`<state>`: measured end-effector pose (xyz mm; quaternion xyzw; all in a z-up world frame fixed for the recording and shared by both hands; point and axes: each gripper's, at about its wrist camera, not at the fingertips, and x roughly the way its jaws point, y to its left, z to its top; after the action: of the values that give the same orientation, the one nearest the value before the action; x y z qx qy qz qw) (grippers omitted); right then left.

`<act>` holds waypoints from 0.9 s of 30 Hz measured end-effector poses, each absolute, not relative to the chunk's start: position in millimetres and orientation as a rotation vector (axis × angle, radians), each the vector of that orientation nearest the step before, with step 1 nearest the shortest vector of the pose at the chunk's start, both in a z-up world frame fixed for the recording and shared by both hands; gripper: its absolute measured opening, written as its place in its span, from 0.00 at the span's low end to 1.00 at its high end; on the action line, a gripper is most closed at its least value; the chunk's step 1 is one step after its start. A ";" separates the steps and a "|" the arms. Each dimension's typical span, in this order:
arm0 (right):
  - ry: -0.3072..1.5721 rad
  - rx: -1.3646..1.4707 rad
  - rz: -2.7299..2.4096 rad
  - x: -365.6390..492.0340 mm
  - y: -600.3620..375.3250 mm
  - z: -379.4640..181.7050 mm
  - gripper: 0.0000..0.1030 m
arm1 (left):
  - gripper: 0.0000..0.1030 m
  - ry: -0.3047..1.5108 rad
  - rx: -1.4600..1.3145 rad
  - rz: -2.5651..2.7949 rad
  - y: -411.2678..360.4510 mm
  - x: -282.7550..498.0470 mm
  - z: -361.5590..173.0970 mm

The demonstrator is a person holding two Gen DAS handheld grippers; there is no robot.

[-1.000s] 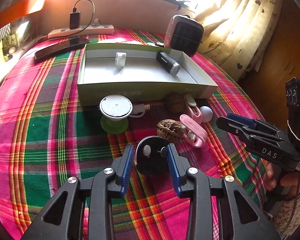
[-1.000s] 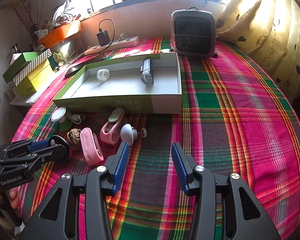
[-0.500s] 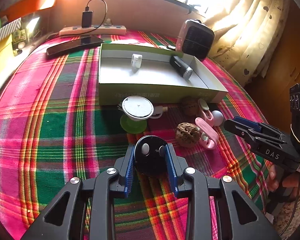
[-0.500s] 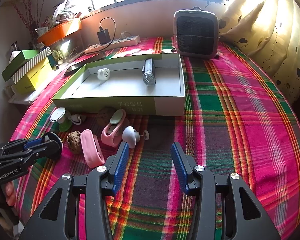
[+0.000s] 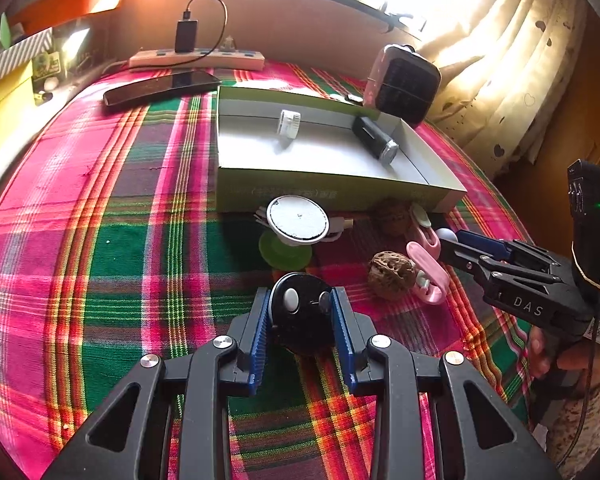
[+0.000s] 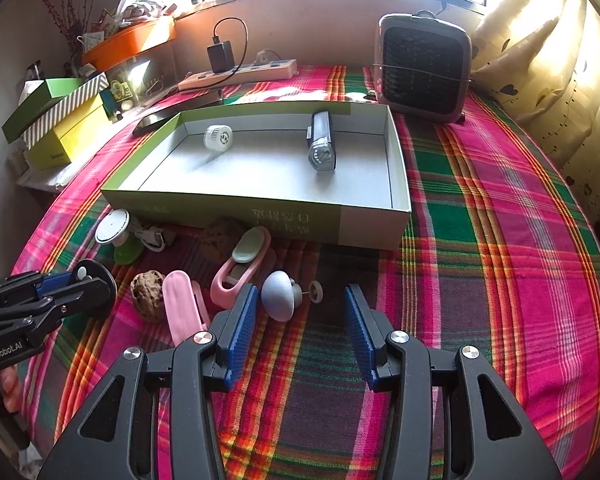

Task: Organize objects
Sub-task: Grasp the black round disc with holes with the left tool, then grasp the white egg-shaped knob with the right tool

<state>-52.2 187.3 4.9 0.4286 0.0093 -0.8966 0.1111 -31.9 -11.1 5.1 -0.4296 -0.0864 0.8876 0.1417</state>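
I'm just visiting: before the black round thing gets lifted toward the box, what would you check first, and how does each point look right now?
1. Left gripper pads press both sides of the black disc: ok.
2. Disc off the tablecloth: cannot tell.
3. Free floor in the green box, between the white cap and the flashlight: ok.
4. Right gripper open, holding nothing: ok.
5. Walnut apart from the disc: ok.
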 end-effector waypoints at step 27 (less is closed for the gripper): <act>0.050 1.259 -2.624 -55.6 184.6 3.4 0.32 | 0.27 -0.244 -1.236 2.566 -12.2 -37.4 5.0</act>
<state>-55.6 184.6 3.4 0.4296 0.0172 -0.8955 0.1151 -37.4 -12.2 5.0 -0.4280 -0.0846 0.8887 0.1410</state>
